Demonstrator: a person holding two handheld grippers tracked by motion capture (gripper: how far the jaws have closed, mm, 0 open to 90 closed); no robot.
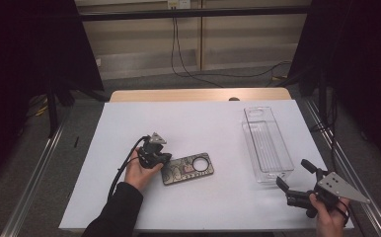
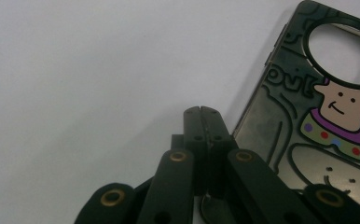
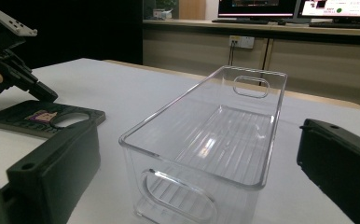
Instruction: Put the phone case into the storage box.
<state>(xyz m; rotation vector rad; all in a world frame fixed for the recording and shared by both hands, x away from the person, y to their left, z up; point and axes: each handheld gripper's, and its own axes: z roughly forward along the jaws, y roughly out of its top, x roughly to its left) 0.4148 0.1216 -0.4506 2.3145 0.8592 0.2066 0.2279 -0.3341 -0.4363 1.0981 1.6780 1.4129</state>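
My left gripper (image 2: 204, 112), jaws closed on nothing, rests at the phone case (image 1: 187, 168) lying flat mid-table; it could skid away. My right gripper (image 1: 294, 178) waits open by the clear bin (image 1: 267, 143).

I see a table (image 1: 129, 95) with a big white sheet (image 1: 188, 128) spread over most of its top. A dark phone case (image 1: 187, 169) with a cartoon on it lies flat on the sheet. To the right of the phone case stands a clear plastic bin (image 1: 267, 144), well apart from it, nearer the far edge.
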